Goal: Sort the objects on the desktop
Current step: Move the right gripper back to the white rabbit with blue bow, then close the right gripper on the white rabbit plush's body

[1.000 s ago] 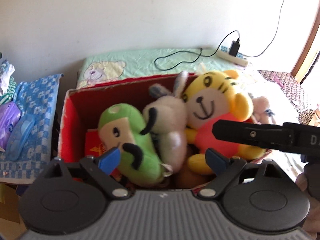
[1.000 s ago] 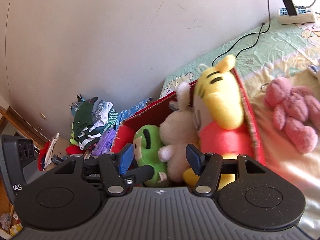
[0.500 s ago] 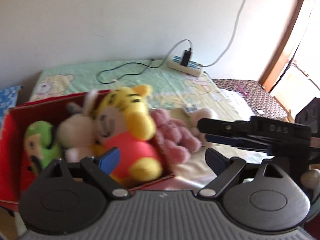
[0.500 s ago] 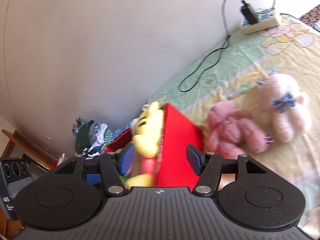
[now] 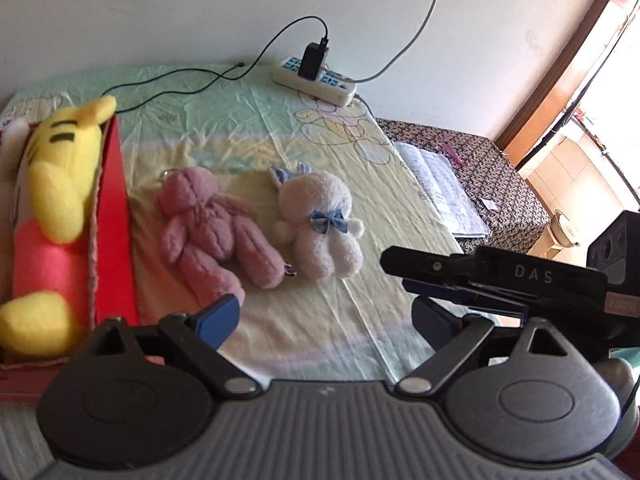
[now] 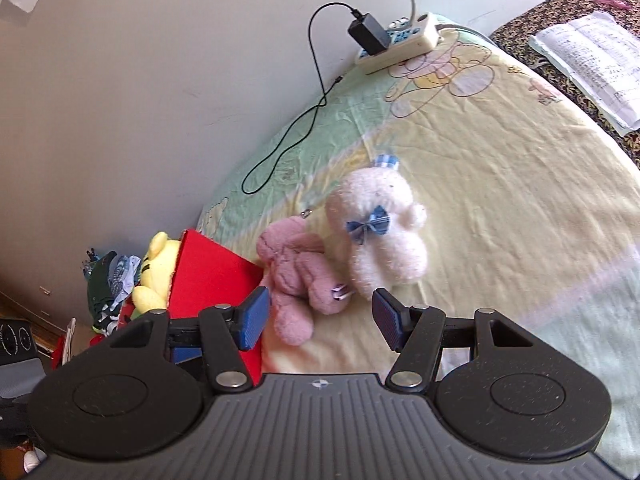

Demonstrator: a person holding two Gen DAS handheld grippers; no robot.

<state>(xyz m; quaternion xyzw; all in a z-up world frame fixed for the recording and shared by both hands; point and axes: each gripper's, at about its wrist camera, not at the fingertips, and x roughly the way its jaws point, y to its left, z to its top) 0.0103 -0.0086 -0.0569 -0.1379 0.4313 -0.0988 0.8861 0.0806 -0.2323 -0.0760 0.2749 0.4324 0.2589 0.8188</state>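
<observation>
A pink plush bear [image 5: 212,226] [image 6: 298,276] and a white plush bear with a blue bow [image 5: 320,220] [image 6: 380,236] lie side by side on the yellow-green sheet [image 5: 320,308]. A red box [image 5: 114,220] [image 6: 212,276] at the left holds a yellow tiger plush [image 5: 56,192] [image 6: 156,276]. My left gripper [image 5: 328,316] is open and empty, near side of the two bears. My right gripper [image 6: 320,320] is open and empty, just short of the pink bear's legs; its body shows at the right of the left wrist view [image 5: 500,280].
A white power strip with a black charger [image 5: 314,76] [image 6: 396,38] and a thin black cable [image 6: 296,128] lie by the wall. An open booklet [image 5: 440,188] [image 6: 592,60] rests on a dark patterned surface to the right. Clothes [image 6: 106,280] pile left of the box.
Both grippers have swung right, away from the filled red box, to face the pink and white bears on the sheet. Both stay open and empty.
</observation>
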